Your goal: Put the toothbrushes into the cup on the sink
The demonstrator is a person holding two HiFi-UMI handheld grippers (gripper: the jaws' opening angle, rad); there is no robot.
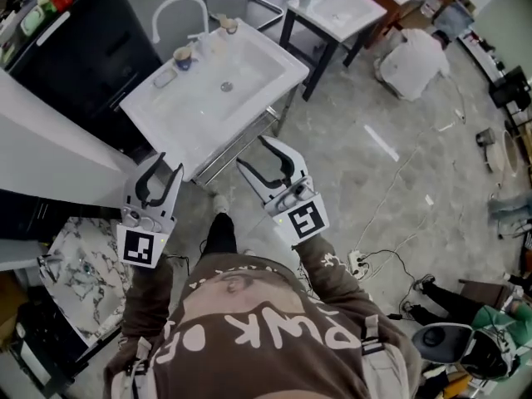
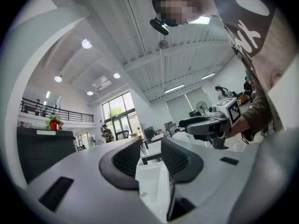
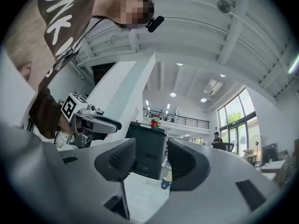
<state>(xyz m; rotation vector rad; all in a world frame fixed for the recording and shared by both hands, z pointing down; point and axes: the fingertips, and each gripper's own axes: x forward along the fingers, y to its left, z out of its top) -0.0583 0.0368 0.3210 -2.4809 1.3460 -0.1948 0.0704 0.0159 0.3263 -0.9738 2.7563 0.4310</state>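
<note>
A white sink on a metal frame stands in front of me, with a curved white faucet at its back. A small blue cup sits on the sink's back rim, and a second small cup stands further right. I cannot make out any toothbrushes. My left gripper hovers open at the sink's near left corner with nothing between its jaws. My right gripper hangs open and empty just off the near edge. In the right gripper view, the right gripper points at the blue cup. In the left gripper view, the left gripper points over the sink.
A black cabinet stands left of the sink, beside a white wall panel. A second white table lies beyond on the right, with a white bag near it. Cables trail over the grey floor. A marbled slab lies lower left.
</note>
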